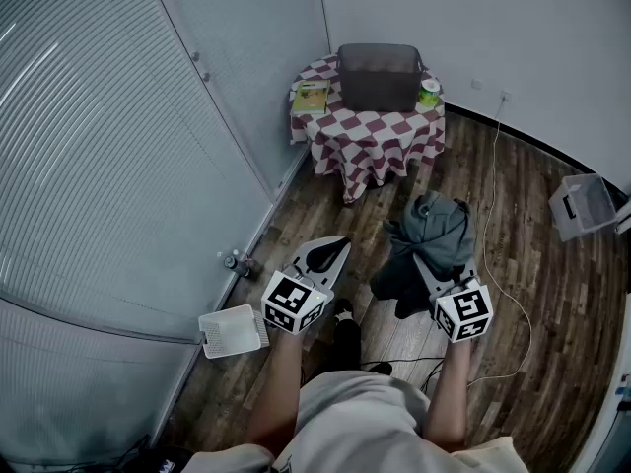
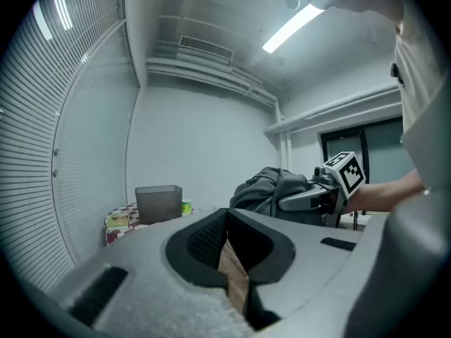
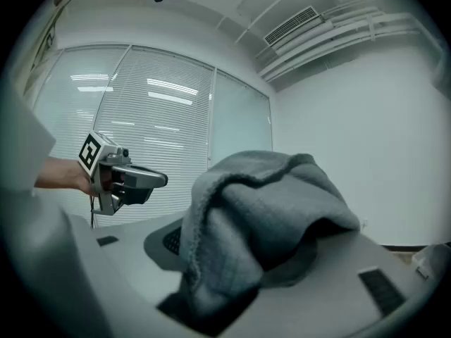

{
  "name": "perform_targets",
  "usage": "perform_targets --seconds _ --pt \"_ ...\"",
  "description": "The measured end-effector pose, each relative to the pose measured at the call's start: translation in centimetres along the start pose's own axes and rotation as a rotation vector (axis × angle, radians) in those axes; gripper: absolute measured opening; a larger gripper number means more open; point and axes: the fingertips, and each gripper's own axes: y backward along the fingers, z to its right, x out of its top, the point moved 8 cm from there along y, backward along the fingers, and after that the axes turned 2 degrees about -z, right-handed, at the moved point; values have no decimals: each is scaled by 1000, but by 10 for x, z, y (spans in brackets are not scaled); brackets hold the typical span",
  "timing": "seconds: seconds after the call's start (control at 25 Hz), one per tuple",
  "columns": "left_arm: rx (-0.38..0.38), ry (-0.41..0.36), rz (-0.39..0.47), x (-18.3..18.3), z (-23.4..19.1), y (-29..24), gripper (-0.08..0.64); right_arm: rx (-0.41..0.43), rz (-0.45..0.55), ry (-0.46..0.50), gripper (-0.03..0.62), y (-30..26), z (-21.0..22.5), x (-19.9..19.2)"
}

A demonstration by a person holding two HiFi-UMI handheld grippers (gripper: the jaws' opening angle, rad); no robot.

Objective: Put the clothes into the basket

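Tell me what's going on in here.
A person holds a gripper in each hand. The right gripper is clamped on a grey garment, which hangs from its jaws in front of the person. The left gripper is shut and empty beside it. The dark basket stands on the checkered table ahead, near the wall; the garment is not in it yet.

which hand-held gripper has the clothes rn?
The right hand-held gripper: its jaws are clamped on the grey garment. The left hand-held gripper has nothing between its jaws.
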Motion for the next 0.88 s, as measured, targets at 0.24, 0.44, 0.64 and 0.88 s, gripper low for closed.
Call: perform_targets --seconds 0.24,0.44,0.64,0.88 --pt "-28 4 21 0 0 -6 14 -7 7 9 225 -4 -3 6" --pt "-22 20 39 3 -17 -14 14 -27 0 -1 225 -18 5 13" --pt "-11 40 57 4 -39 -27 14 -17 20 -52 225 -25 16 16" --pt "-21 92 63 9 -72 -58 14 -18 -11 -75 226 -47 36 18"
